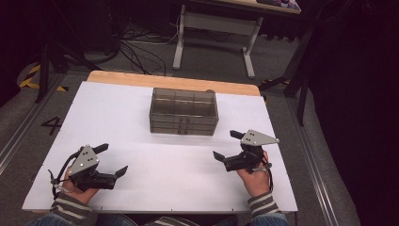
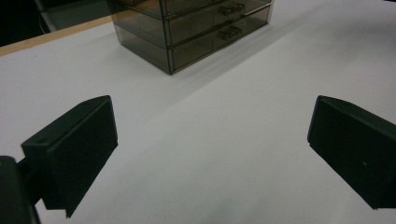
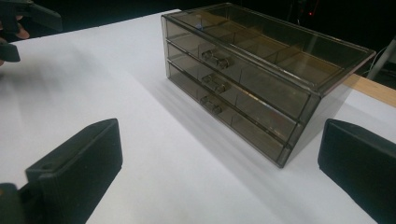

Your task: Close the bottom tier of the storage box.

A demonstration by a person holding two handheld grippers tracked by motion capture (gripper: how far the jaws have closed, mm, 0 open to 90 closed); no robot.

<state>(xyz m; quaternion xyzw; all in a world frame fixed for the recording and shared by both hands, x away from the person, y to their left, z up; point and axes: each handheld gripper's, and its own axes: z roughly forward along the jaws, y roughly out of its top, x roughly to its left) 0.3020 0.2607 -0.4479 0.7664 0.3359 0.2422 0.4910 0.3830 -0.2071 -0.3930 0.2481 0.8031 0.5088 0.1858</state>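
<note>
Resting low in the frame, left tool point(image 1: 114, 159) and right tool point(image 1: 225, 144) gape released, flanking the smoky drawer box point(image 1: 184, 111) at centre.

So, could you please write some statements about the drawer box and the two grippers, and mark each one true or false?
1. The drawer box stands on the white table. True.
2. One drawer of the box is pulled out. False: all the drawers are pushed in.
3. The left gripper is open, with nothing between its fingers. True.
4. The right gripper is closed on a drawer handle. False: it is open, apart from the box, and holds nothing.
5. The box is clear and smoky, so one sees into its top compartments. True.
6. The box lies between the fingers of the right gripper. False: it stands farther back on the table.
</note>
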